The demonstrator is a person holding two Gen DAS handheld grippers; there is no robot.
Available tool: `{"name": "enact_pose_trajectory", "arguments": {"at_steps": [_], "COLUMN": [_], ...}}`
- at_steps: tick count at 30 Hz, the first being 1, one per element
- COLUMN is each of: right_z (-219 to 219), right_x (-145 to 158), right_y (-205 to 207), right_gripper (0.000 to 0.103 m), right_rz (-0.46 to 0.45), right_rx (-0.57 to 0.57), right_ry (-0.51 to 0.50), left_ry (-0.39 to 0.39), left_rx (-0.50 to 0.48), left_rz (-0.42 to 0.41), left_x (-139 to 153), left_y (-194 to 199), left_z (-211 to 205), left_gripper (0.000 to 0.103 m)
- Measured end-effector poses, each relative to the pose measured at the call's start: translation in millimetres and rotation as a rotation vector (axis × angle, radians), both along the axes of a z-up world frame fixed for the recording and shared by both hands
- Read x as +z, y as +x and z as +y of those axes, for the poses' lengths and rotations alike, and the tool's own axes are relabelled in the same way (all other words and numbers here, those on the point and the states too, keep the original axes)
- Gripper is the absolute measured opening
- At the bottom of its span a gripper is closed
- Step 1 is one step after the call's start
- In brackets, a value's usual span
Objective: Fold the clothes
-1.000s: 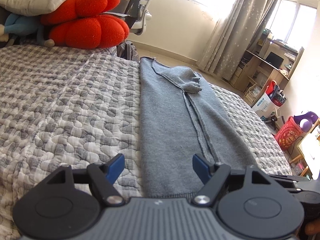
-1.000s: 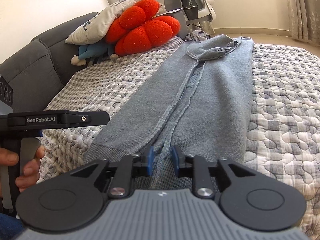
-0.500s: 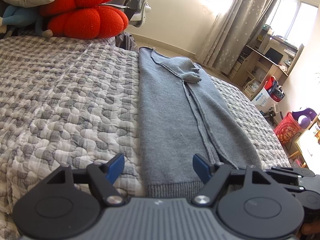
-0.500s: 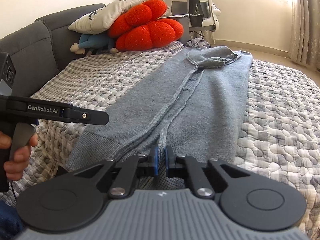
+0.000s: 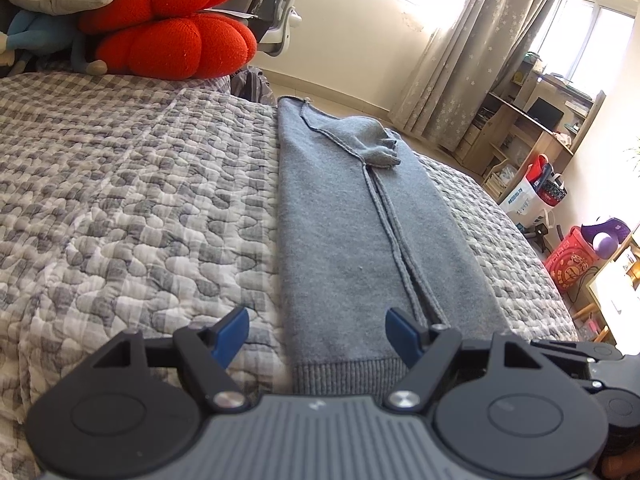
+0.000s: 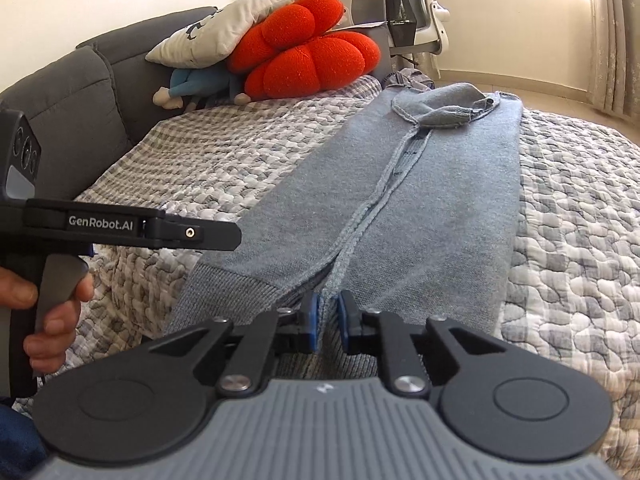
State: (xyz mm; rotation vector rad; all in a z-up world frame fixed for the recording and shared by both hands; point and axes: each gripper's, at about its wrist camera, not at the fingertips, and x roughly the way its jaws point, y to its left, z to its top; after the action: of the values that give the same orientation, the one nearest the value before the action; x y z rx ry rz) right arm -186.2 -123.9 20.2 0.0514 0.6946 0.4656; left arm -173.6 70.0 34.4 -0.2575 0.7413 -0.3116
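Observation:
A grey knit sweater (image 5: 348,240) lies lengthwise on the quilted bed, folded into a long strip, its ribbed hem nearest me and its collar at the far end. My left gripper (image 5: 316,322) is open and hovers over the hem's left corner with nothing between its blue pads. In the right wrist view the sweater (image 6: 440,208) runs away from my right gripper (image 6: 328,316). That gripper's jaws stand narrow and are opening slightly. They still pinch a raised ridge of knit where the two folded edges meet at the hem. The left gripper (image 6: 224,236) shows side-on at the left, held by a hand (image 6: 52,308).
The grey checked quilt (image 5: 120,200) covers the bed on both sides of the sweater. A red flower cushion (image 5: 172,40), a white pillow and a blue plush toy sit at the head, against a grey headboard (image 6: 80,92). Beyond are an office chair (image 6: 400,4), a desk (image 5: 540,120) and a red basket (image 5: 572,260).
My right gripper closed from half open onto the ridge of knit at the hem, then eased a little wider. The left gripper stayed open and barely moved.

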Motion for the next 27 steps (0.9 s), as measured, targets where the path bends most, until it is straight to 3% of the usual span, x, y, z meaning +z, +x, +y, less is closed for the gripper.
{"name": "enact_pose_trajectory", "arguments": {"at_steps": [6, 11, 21, 22, 24, 27], "right_z": [5, 10, 5, 4, 2, -1], "right_x": [9, -9, -10, -12, -15, -17], "right_y": [-5, 8, 8, 9, 12, 13], "right_gripper": [0.018, 0.018, 0.018, 0.018, 0.032, 0.033], "right_rz": [-0.009, 0.128, 0.157, 0.172, 0.194, 0.212], "right_rx": [0.072, 0.082, 0.124, 0.116, 0.113, 0.122], "right_ry": [0.072, 0.087, 0.198, 0.205, 0.225, 0.268], "left_ry": [-0.013, -0.007, -0.029, -0.031, -0.027, -0.029], "left_rx": [0.025, 0.013, 0.018, 0.018, 0.019, 0.021], "left_rz": [-0.018, -0.007, 0.005, 0.006, 0.008, 0.006], "left_x": [8, 5, 3, 3, 3, 3], "left_y": [-1, -3, -4, -4, -4, -4], "left_z": [8, 9, 14, 15, 15, 15], "left_gripper": [0.077, 0.077, 0.077, 0.077, 0.077, 0.078]}}
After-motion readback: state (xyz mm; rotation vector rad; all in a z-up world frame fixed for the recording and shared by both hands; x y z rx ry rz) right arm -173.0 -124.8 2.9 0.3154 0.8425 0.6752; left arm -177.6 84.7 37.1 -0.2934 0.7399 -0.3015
